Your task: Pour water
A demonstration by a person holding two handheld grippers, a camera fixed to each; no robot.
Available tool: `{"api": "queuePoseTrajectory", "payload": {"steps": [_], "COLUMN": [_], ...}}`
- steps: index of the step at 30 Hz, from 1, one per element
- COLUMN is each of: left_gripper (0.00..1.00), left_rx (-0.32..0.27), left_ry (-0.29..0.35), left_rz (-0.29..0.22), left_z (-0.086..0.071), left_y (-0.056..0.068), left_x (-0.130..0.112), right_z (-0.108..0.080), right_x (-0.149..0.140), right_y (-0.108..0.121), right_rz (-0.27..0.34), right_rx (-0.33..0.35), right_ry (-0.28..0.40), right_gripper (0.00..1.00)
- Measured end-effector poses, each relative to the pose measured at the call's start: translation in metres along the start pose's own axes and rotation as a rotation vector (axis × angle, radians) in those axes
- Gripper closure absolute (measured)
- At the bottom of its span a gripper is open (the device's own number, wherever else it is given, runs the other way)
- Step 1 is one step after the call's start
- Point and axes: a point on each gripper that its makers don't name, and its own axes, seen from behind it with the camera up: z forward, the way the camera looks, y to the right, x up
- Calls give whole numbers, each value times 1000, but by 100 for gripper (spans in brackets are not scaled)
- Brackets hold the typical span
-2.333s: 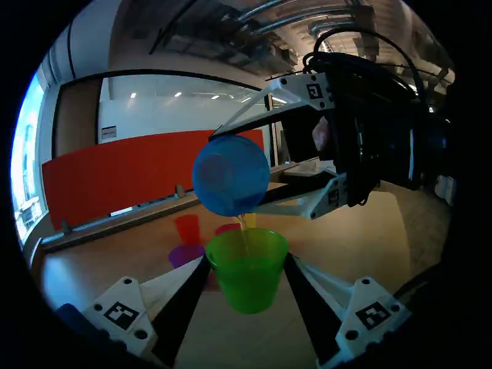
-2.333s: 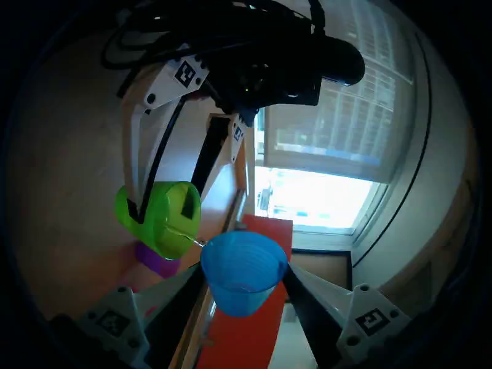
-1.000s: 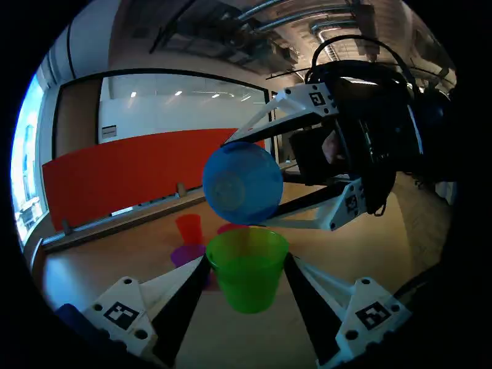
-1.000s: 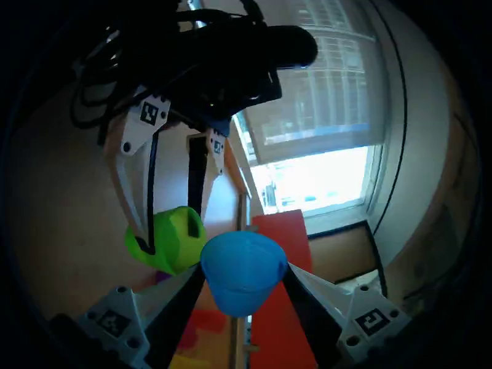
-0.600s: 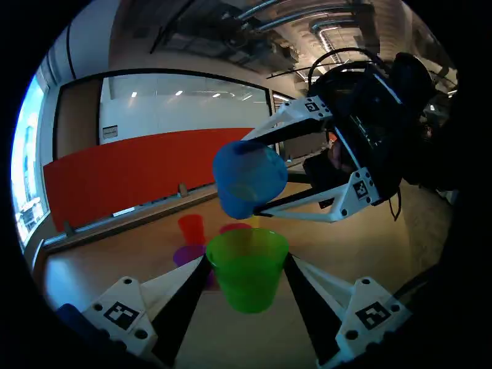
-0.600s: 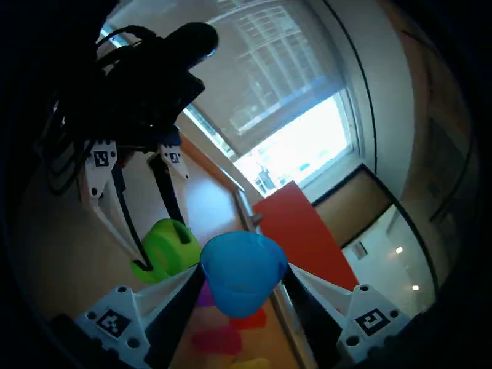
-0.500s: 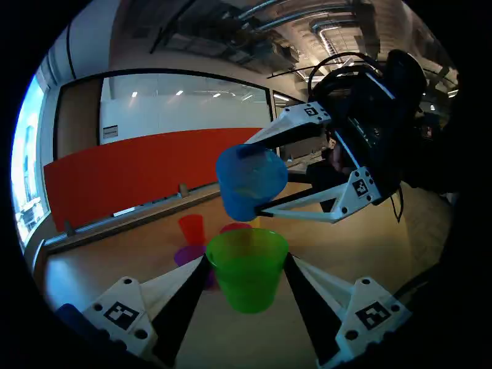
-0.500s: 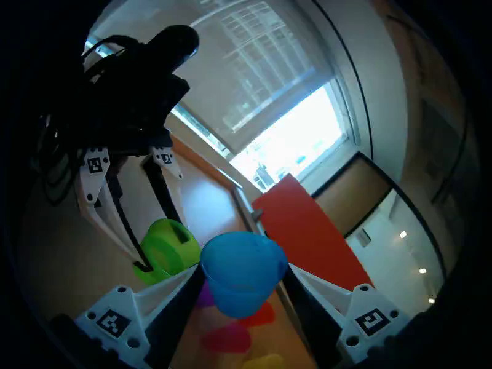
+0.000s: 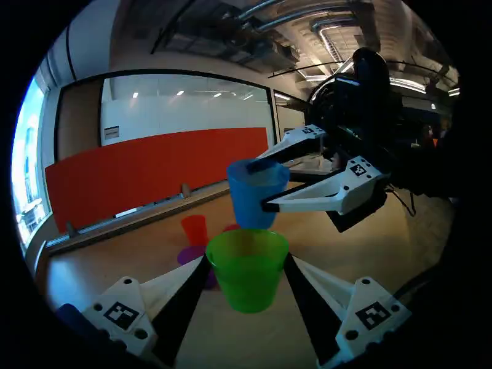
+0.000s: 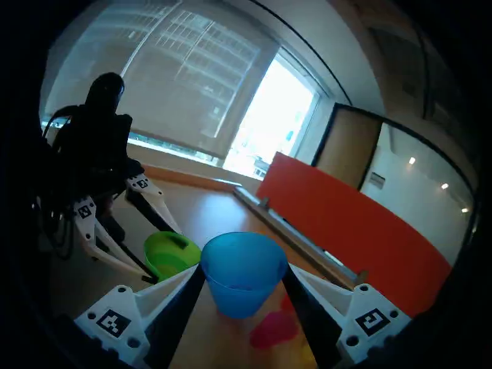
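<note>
So R tool (image 10: 243, 268) level, blue cup (image 10: 241, 284) upright.

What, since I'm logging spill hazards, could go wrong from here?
1. The green cup is held in the air, pinched by the left gripper alone; a slip or tilt could spill it.
2. The blue cup in the right gripper is close beside it; a bump could knock either loose.
3. Setting either down carelessly could topple the orange cup on the table.
</note>
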Motion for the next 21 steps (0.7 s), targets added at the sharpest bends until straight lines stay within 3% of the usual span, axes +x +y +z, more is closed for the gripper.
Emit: {"api": "queuePoseTrajectory", "payload": {"steps": [12,21], "left_gripper": [14,14], "left_rx": [7,17], "left_ry": [0,-3], "left_rz": [6,-1], "left_z": [-4,-7], "left_y": [-4,-9], "left_x": [1,1], "right_z": [-4,-9], "right_x": [-24,-34], "right_y": [-10,-11], "right_rz": [205,282], "right_rx": [71,92], "right_ry": [-46,-68], "right_gripper": [9,9]}}
